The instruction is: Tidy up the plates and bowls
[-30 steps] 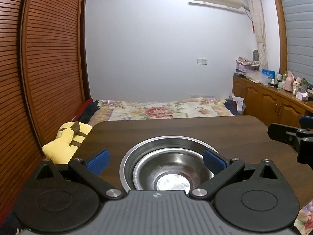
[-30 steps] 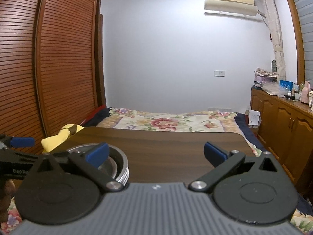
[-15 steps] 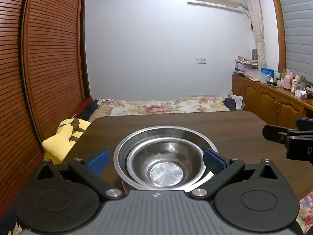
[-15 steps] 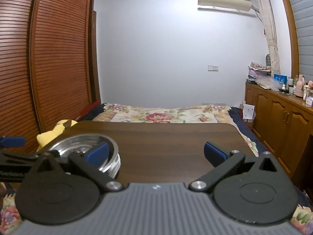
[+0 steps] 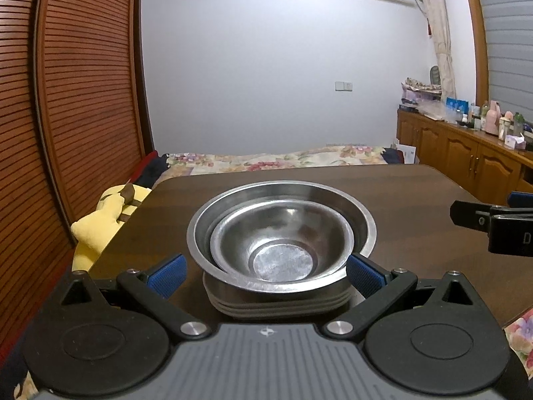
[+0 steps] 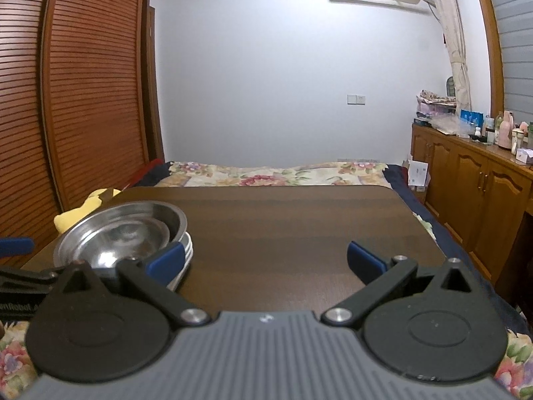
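Both hand-held grippers stand wide open and hold nothing: the left hand-held gripper (image 5: 265, 271) has its blue pads either side of the stack without touching it, and the right hand-held gripper (image 6: 265, 260) hangs over bare wood of the table (image 6: 299, 220). A small steel bowl (image 5: 281, 243) sits nested inside a larger steel bowl (image 5: 361, 220), and both rest on a pile of pale plates (image 5: 279, 305) near the table's front left corner. Beyond the table's left edge lies a yellow plush toy (image 5: 100, 223), with a floral bed (image 6: 266, 173) behind.
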Tool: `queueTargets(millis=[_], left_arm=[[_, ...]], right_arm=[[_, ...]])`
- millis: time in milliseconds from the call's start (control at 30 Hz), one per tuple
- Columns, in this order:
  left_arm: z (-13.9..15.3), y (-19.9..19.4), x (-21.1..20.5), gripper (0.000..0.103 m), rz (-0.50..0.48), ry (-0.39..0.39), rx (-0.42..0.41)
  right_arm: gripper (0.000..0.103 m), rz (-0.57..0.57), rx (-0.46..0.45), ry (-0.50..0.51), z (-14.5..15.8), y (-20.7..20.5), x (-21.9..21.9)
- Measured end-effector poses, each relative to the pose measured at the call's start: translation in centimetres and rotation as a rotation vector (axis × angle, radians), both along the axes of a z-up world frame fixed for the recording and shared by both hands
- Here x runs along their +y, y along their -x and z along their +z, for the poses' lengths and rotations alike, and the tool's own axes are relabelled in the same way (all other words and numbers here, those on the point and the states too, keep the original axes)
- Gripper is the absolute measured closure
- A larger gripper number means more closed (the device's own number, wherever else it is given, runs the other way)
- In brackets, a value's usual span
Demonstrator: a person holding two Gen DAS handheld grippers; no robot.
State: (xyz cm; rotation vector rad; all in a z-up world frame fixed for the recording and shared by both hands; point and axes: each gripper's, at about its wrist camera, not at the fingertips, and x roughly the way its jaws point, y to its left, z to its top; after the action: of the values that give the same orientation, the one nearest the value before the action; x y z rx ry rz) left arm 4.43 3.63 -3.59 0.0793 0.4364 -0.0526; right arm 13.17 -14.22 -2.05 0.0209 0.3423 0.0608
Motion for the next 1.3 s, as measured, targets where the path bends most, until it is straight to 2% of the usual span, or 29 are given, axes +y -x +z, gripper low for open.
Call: queueTargets(millis=[1300], left_arm=[[-0.25, 0.12, 0.13, 0.000, 0.002, 0.007, 0.005]], right_arm=[[0.000, -0.011, 0.012, -0.007, -0.34, -0.48, -0.48]])
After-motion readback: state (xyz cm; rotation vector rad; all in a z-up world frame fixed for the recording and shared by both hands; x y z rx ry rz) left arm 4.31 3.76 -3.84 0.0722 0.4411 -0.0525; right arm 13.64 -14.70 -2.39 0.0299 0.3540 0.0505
